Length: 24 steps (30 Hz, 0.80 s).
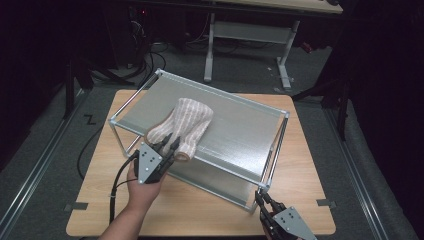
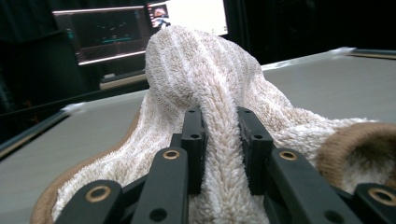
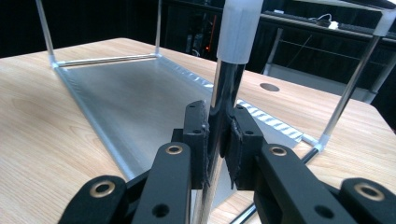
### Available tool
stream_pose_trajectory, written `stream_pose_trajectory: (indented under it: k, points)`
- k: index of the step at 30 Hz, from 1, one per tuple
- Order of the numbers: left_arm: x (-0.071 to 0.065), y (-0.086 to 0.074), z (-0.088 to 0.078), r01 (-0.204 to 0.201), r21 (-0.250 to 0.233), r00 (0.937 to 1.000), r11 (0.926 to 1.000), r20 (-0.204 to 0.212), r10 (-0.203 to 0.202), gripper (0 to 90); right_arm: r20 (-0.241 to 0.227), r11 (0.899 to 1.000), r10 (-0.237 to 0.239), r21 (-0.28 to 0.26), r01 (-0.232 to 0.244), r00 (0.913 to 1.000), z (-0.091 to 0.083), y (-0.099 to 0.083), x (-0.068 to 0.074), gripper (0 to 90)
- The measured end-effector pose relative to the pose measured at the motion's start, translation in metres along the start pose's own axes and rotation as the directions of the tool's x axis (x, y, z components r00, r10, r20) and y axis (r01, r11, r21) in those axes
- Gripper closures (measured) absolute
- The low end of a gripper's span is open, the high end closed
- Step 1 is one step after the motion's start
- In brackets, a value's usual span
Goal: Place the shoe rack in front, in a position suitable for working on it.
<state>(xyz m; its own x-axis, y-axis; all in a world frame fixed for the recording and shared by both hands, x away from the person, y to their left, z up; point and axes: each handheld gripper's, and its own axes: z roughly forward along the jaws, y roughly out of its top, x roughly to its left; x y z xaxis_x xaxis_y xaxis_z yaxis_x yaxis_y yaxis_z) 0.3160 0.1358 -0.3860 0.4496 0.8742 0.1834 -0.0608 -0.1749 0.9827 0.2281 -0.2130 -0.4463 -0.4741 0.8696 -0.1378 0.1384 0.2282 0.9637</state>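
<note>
We saw a light wooden table (image 1: 210,210) standing on grey carpet (image 1: 45,145), with a metal rail (image 1: 30,185) running along the floor at its left. Beyond it stood a white-legged desk (image 1: 250,30), and black cables (image 1: 145,60) lay tangled beneath. Two lit monitors (image 2: 140,28) glowed in the dark room.

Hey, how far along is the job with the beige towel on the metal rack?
Done: the beige striped terry towel lies bunched on the silver metal rack's top shelf. In hand: the left gripper pinches a fold of it, while the right gripper clamps the rack's chrome corner post. Left: probably wiping or moving the towel, then letting go.
</note>
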Motion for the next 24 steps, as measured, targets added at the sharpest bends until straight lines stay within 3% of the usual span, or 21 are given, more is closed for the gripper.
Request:
stream_pose_trajectory:
  k: [9,14,21,24]
  points:
    - [-0.052,0.009,0.007,-0.012,-0.029,0.9953,0.9995,0.095,0.015,75.2,-0.015,1.0,0.002,-0.003,-0.002,0.9999,0.004,0.002,0.007,79.6]
    - [-0.091,0.016,0.011,-0.025,-0.049,0.9871,0.9985,0.157,0.033,75.1,-0.024,1.0,-0.01,0.0,0.01,0.9997,0.005,0.003,0.011,79.4]
    - [-0.126,0.023,0.016,-0.008,-0.064,0.9733,0.9979,0.229,0.023,75.0,-0.033,1.0,-0.023,-0.001,0.023,0.9992,0.006,0.004,0.014,79.2]
    - [-0.138,0.027,0.017,-0.019,-0.067,0.9678,0.9976,0.249,0.035,75.0,-0.034,1.0,-0.027,-0.005,0.027,0.9991,0.007,0.004,0.015,79.2]
